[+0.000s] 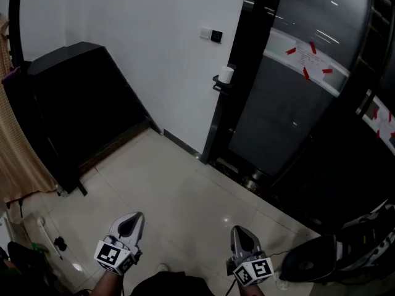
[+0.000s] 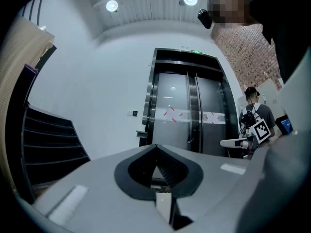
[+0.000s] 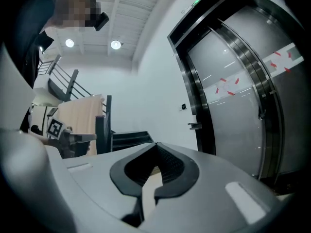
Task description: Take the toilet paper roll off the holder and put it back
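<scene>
A white toilet paper roll [image 1: 226, 74] stands on a small dark holder [image 1: 221, 85] fixed to the wall beside the lift door frame, far ahead of me. My left gripper [image 1: 131, 218] and right gripper [image 1: 239, 232] are low at the bottom of the head view, well short of the roll. Both point level towards that wall. Each has its jaws shut tip to tip with nothing between them, as the left gripper [image 2: 155, 146] and right gripper [image 3: 156, 144] show in their own views. The holder [image 2: 142, 134] appears small and distant, and the holder [image 3: 195, 125] is likewise far off.
Dark metal lift doors [image 1: 290, 103] with red tape marks fill the right. A black stepped cabinet [image 1: 68, 97] and a beige cloth [image 1: 18, 159] stand at the left. A dark bag [image 1: 333, 261] lies on the tiled floor [image 1: 185, 196] at the lower right.
</scene>
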Tool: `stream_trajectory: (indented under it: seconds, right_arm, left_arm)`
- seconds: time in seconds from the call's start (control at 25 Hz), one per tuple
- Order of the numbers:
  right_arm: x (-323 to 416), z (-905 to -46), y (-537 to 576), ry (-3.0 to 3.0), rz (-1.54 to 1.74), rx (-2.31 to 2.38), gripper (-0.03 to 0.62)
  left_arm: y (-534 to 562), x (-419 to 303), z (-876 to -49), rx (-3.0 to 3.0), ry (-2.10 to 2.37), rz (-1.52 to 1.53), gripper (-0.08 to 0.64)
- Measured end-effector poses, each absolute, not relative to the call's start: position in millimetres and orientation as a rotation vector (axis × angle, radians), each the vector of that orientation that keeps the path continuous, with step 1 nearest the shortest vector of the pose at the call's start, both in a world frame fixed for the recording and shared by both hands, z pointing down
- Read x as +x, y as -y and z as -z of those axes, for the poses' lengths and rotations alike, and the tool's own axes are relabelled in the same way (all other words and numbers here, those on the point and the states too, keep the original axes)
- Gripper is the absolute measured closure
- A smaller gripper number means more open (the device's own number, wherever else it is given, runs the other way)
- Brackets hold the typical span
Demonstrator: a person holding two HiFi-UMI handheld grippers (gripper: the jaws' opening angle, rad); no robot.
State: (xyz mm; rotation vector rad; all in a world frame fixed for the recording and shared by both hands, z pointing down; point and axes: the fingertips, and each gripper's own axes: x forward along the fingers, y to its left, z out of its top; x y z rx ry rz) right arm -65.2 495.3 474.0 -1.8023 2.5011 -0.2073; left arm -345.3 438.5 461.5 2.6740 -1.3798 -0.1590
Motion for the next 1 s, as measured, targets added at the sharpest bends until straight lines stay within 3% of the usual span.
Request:
stream_trajectory:
  seconds: [0.48, 1.0]
  right_arm:
    - [-106, -465, -427, -2.524, 0.180, -1.823, 0.578]
    - [-55, -470, -314, -2.516, 0.180, -1.721, 0.578]
  left_arm:
    - [-359, -380, -468, 2.659, 1.358, 0.208, 0.558]
    - [-270, -341, -474, 2.624, 1.488, 0.172, 0.558]
